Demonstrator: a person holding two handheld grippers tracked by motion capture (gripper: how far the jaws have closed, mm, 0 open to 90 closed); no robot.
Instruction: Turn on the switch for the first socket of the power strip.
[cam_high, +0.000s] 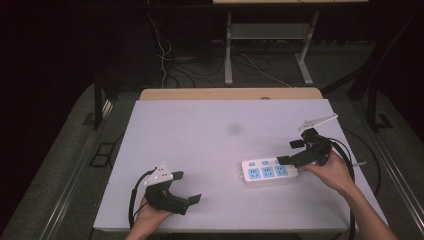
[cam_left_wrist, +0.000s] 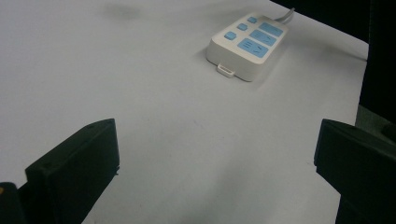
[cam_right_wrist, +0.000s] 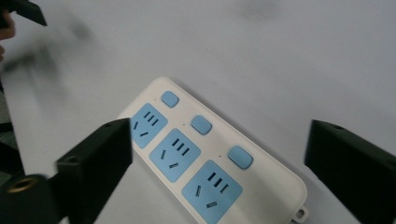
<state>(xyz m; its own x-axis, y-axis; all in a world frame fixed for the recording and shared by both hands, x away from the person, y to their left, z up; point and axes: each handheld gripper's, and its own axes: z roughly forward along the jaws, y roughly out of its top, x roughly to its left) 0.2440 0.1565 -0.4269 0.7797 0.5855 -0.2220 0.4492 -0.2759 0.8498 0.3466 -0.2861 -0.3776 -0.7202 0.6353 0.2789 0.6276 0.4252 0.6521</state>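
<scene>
Right gripper (cam_high: 289, 152), jaws spread wide, hovers over the power strip (cam_high: 267, 170): stiff, smooth, probably light, best pinched across its narrow sides. Left gripper (cam_high: 187, 187) gapes empty.

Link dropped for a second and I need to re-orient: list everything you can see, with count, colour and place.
Power strip: one, white with three blue sockets and three blue buttons, right-front of the table, lying flat.
Table: one, white top with a wooden far edge.
Cables: several, pale, on the floor beyond the table.
Desk frame: one, pale, behind the table.
Left gripper: black, jaws open, near the front-left edge.
Right gripper: black, jaws open, over the strip's right end.
Hands: two, one holding each gripper.
</scene>
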